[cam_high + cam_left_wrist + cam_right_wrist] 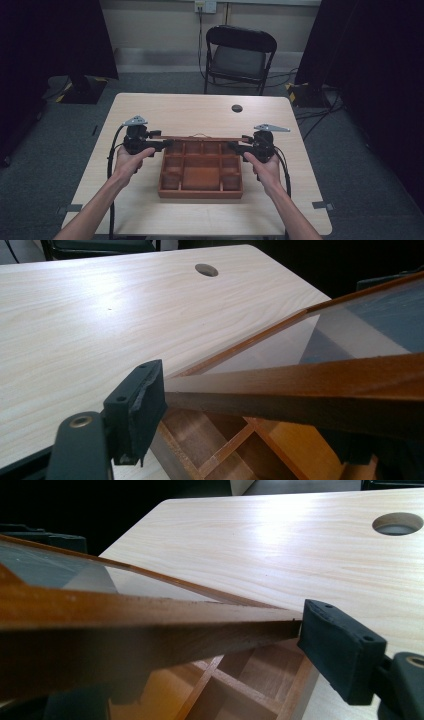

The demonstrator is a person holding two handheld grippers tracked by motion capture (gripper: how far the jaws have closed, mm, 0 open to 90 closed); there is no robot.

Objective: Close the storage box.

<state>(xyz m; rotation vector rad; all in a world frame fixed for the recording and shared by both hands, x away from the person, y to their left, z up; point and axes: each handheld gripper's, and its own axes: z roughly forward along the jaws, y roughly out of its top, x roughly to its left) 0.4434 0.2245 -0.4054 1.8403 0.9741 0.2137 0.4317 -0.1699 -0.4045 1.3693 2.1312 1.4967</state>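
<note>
Left hand-held gripper [159, 145] clamps lid [200, 138] left edge | right hand-held gripper [239, 146] clamps right edge | paired grip keeps glass lid level above box [200, 186], frame centre

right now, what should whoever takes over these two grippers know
Left gripper: shut on the glass lid's left frame edge.
Right gripper: shut on its right edge.
The lid is raised above the wooden compartment box, which rests on the table; its compartments look empty.
Done: lid gripped at both ends and lifted.
Left: whether it is opening or closing is unclear; carry it on evenly.
</note>
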